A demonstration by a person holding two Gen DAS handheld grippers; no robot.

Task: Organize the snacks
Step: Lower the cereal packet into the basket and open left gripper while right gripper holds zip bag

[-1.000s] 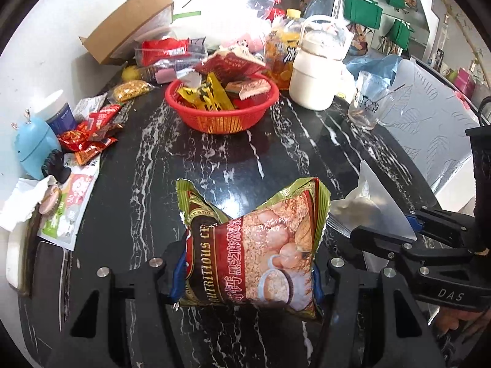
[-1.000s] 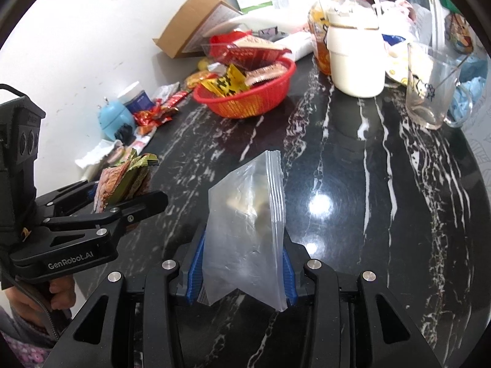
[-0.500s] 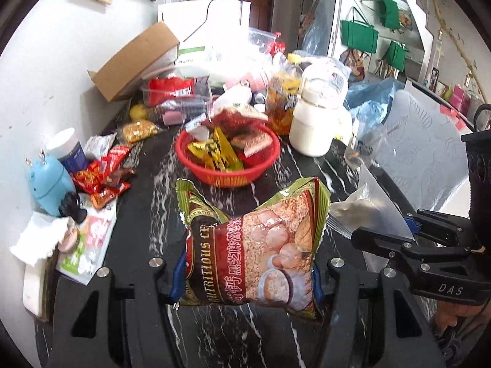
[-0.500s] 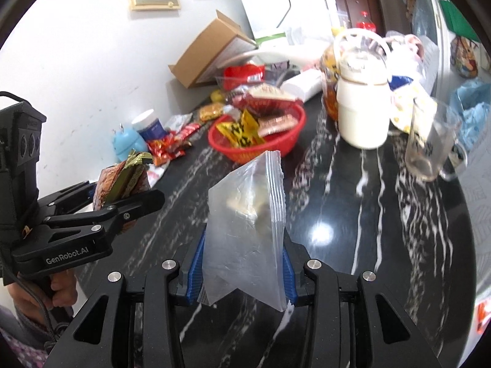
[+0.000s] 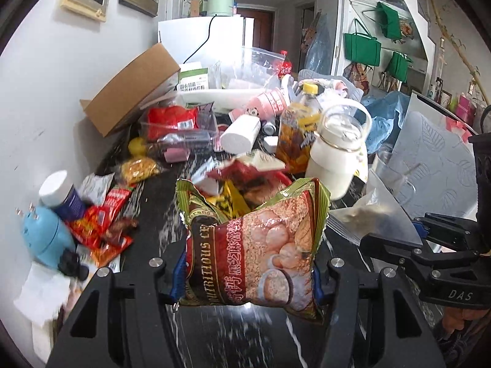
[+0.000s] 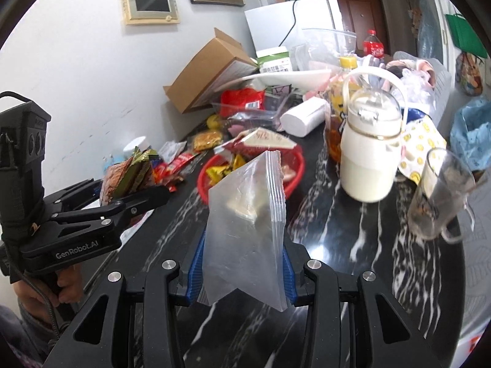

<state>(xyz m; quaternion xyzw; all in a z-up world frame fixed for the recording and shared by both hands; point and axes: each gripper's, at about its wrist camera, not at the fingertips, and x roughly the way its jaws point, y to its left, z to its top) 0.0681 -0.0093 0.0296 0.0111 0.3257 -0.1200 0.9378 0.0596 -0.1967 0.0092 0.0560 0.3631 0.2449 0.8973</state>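
Observation:
My left gripper (image 5: 245, 279) is shut on a green and brown cereal packet (image 5: 254, 245), held above the black marble table (image 5: 159, 202). My right gripper (image 6: 242, 273) is shut on a clear zip bag (image 6: 245, 220) with some crumbs inside; it also shows in the left wrist view (image 5: 371, 214). A red basket (image 6: 294, 171) with several snack packets stands on the table ahead of both grippers. In the left wrist view the cereal packet mostly hides the basket. The left gripper and its packet (image 6: 129, 174) show at the left of the right wrist view.
A white milk jar (image 6: 368, 153), a glass mug (image 6: 442, 196) and a pickle bottle (image 5: 297, 141) stand right of the basket. Loose red snack packets (image 5: 104, 217), a blue toy (image 5: 46, 239), a white-capped jar (image 5: 61, 196) and a cardboard box (image 5: 132, 92) crowd the left side.
Both grippers have risen and tilted up with their loads; the basket now sits lower and closer in view, and more of the wall and room shows.

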